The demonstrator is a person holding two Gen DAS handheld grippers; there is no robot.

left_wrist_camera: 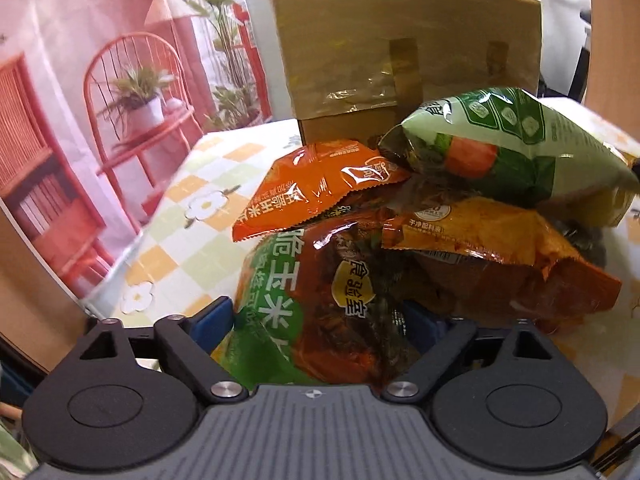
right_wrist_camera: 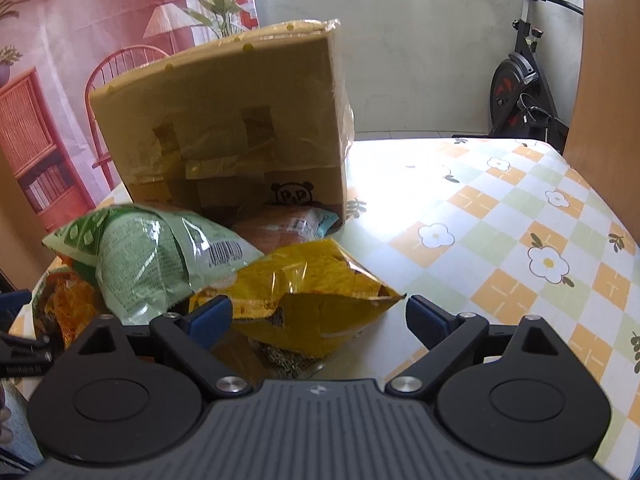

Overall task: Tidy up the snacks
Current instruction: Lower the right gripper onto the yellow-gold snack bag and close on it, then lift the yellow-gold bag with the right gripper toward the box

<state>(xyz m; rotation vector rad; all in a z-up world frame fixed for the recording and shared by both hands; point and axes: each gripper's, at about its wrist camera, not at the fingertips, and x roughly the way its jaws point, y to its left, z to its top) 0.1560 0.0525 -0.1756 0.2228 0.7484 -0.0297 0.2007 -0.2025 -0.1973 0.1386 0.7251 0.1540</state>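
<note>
A pile of snack bags lies on the flower-checked table (right_wrist_camera: 480,220) in front of a cardboard box (right_wrist_camera: 224,120) tipped on its side. My left gripper (left_wrist_camera: 318,320) straddles a green and orange bag (left_wrist_camera: 312,304); the bag fills the gap between the blue pads without looking squeezed. Beyond it lie a small orange bag (left_wrist_camera: 320,184), an orange-yellow bag (left_wrist_camera: 480,248) and a pale green bag (left_wrist_camera: 500,148) on top. My right gripper (right_wrist_camera: 318,316) stands open around the near end of a yellow bag (right_wrist_camera: 312,304). The pale green bag (right_wrist_camera: 152,256) lies to its left.
Another packet (right_wrist_camera: 288,224) lies in the box's mouth. A printed backdrop (left_wrist_camera: 80,100) with a red chair hangs on the left. A wooden panel (right_wrist_camera: 608,80) stands at the right, an exercise bike (right_wrist_camera: 516,80) behind the table. The cloth to the right of the pile is bare.
</note>
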